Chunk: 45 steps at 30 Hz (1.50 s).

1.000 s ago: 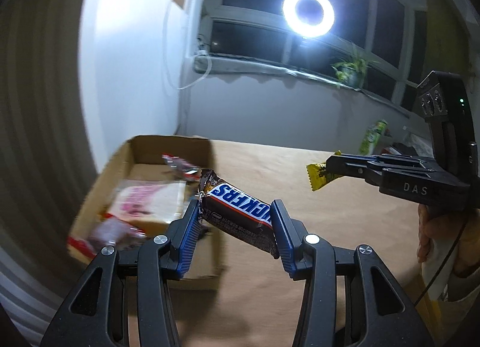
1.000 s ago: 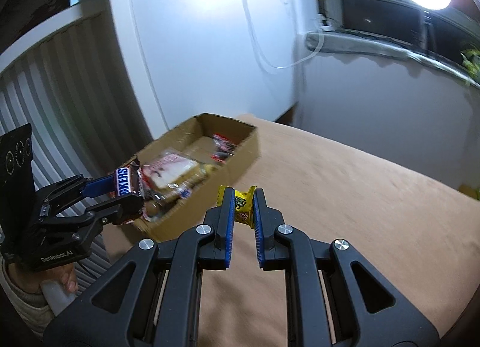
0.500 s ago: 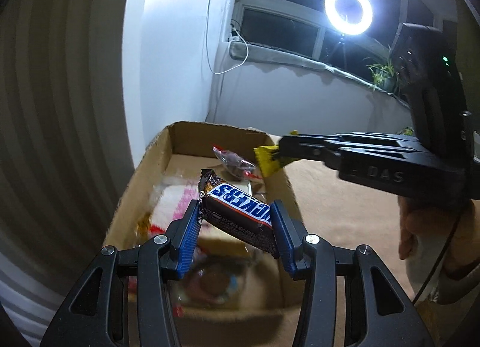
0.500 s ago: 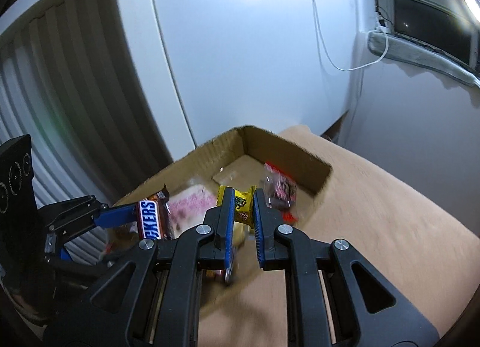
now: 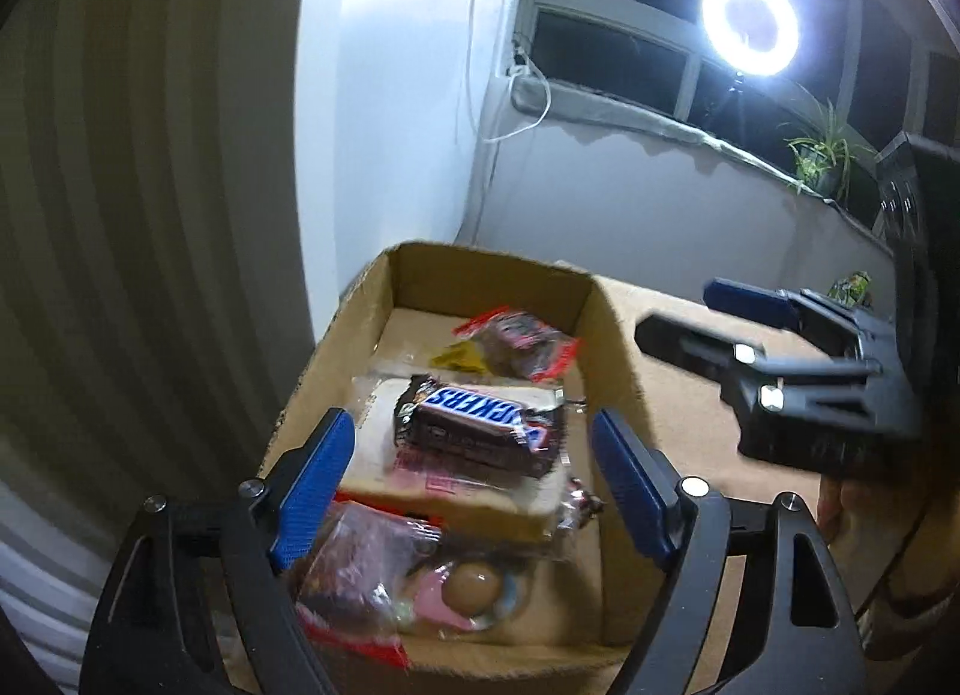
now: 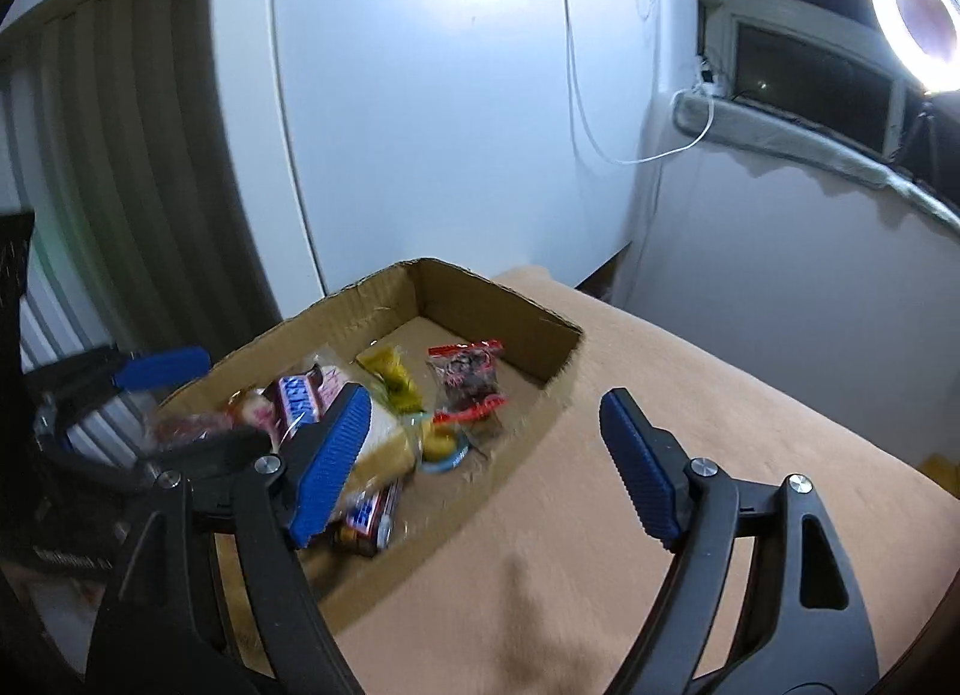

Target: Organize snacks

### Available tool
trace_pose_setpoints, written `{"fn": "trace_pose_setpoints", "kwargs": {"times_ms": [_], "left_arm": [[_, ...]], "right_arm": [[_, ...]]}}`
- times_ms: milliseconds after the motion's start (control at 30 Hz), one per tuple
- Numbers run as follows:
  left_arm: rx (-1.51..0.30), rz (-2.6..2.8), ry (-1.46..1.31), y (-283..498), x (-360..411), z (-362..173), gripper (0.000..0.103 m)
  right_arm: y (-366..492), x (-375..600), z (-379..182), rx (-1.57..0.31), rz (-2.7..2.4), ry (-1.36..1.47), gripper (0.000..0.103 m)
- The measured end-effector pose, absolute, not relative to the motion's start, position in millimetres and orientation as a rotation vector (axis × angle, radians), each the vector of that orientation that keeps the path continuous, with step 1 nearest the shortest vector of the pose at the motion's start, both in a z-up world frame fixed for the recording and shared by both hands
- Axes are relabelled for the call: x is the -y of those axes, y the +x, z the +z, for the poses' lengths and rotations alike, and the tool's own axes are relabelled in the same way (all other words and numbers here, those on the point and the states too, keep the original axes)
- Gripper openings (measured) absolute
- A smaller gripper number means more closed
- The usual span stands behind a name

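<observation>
An open cardboard box (image 5: 606, 329) (image 6: 510, 299) sits at the table's left end with several snacks in it. A Snickers bar (image 5: 480, 422) (image 6: 300, 395) lies loose on a pale wrapped cake (image 5: 384, 455). A small yellow candy packet (image 6: 393, 374) (image 5: 459, 359) lies by a red-edged packet (image 5: 522, 338) (image 6: 468, 377). My left gripper (image 5: 471, 479) is open and empty above the box. My right gripper (image 6: 483, 458) is open and empty over the box's right wall, and it also shows in the left wrist view (image 5: 720, 317).
The brown table (image 6: 690, 395) stretches right of the box. A white wall and a ribbed curtain stand behind and left of the box. A ring light (image 5: 750, 20) and potted plant (image 5: 822, 155) sit by the window. A green packet (image 5: 852, 284) lies far right.
Both grippers have opened. The Snickers bar dropped from the left gripper onto the cake in the box. The yellow packet dropped from the right gripper into the box.
</observation>
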<state>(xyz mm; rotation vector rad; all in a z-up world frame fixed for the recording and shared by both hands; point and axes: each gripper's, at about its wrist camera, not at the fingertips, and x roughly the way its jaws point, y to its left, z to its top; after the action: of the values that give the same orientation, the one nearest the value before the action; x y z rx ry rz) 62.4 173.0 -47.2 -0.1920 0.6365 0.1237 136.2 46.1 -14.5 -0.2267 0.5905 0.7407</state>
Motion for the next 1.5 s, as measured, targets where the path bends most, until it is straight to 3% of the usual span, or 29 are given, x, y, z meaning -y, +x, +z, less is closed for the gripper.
{"fn": "trace_pose_setpoints", "kwargs": {"times_ms": [233, 367, 567, 833, 1500], "left_arm": [[-0.547, 0.137, -0.119, 27.9, -152.2, -13.8, 0.081], [-0.526, 0.145, -0.103, 15.8, -150.1, -4.2, 0.081], [-0.502, 0.142, -0.09, 6.2, -144.1, 7.6, 0.083], [-0.485, 0.09, -0.063, 1.2, -116.7, 15.1, 0.102], [-0.507, -0.025, -0.009, -3.4, -43.1, 23.7, 0.102]], "right_arm": [[111.6, -23.6, 2.8, -0.554, 0.697, -0.198, 0.101], [100.7, -14.5, 7.2, -0.545, 0.675, -0.183, 0.103], [81.9, 0.8, 8.2, -0.549, 0.643, -0.187, 0.103], [55.4, 48.1, 9.1, -0.536, 0.541, -0.164, 0.103], [25.6, 148.6, 23.2, -0.514, 0.271, -0.111, 0.103]]}}
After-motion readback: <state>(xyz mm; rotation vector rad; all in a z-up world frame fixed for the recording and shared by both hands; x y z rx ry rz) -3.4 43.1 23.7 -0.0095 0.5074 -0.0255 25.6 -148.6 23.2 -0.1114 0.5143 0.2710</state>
